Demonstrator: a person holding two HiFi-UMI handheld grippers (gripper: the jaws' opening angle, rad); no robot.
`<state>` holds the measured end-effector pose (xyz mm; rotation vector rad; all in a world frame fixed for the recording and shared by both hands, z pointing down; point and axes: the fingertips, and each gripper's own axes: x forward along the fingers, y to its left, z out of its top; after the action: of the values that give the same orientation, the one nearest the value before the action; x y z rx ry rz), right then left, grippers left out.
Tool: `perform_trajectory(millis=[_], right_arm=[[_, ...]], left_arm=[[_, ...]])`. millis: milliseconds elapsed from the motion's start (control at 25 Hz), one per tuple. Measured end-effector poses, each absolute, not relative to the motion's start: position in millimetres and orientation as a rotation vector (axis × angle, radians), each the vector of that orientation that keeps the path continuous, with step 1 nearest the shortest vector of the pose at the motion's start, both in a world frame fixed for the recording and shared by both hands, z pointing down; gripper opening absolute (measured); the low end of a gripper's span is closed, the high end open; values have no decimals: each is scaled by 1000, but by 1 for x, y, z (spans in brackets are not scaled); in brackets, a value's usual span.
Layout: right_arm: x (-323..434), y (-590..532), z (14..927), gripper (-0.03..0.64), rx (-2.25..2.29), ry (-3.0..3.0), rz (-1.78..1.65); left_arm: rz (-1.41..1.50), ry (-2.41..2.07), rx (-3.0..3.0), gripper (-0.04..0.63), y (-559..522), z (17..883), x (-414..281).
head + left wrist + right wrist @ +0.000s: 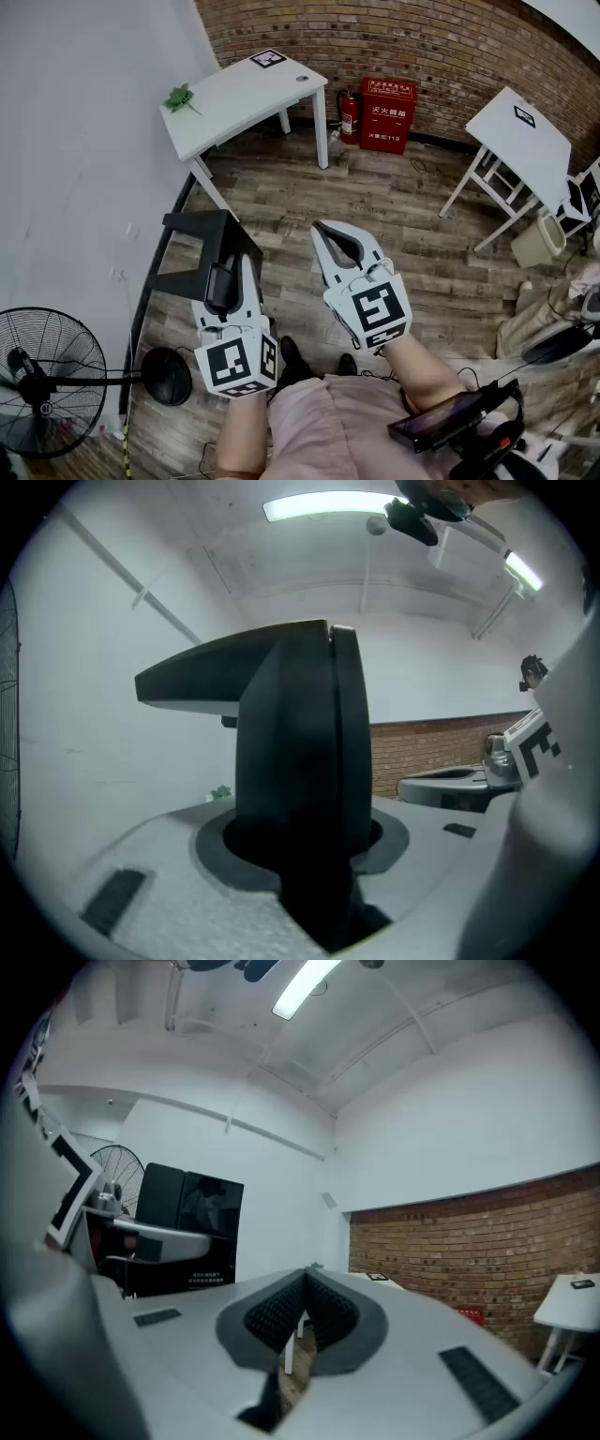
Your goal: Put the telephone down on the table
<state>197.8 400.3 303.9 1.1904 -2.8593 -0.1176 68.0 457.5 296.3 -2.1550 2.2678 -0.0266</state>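
My left gripper (231,270) points level over the wooden floor and is shut on the black telephone (201,251), an angular black body that juts out to the left of the jaws. In the left gripper view the telephone (292,742) stands upright between the pads of my left gripper (305,841) and fills the middle of the picture. To its right, my right gripper (331,232) is shut with nothing in it; its ribbed pads (281,1312) meet at the tip of my right gripper (304,1283). The white table (246,98) stands ahead by the wall, well beyond both grippers.
A small green plant (180,97) and a square marker (268,58) lie on that table. A second white table (521,141) and a bin (538,240) are at the right. A red fire-extinguisher box (386,114) stands at the brick wall, a black fan (47,380) at lower left.
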Motion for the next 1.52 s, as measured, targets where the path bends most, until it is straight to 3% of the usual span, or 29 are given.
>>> perform_trajectory(millis=[680, 1160, 1520], right_arm=[[212, 414, 296, 10, 1046, -2991, -27], [187, 433, 260, 283, 204, -3232, 152], [144, 416, 264, 302, -186, -3228, 253]], left_arm=[[-15, 2064, -2432, 163, 459, 297, 96], [-117, 1304, -2876, 163, 460, 280, 153], [-70, 972, -3041, 163, 433, 294, 145]])
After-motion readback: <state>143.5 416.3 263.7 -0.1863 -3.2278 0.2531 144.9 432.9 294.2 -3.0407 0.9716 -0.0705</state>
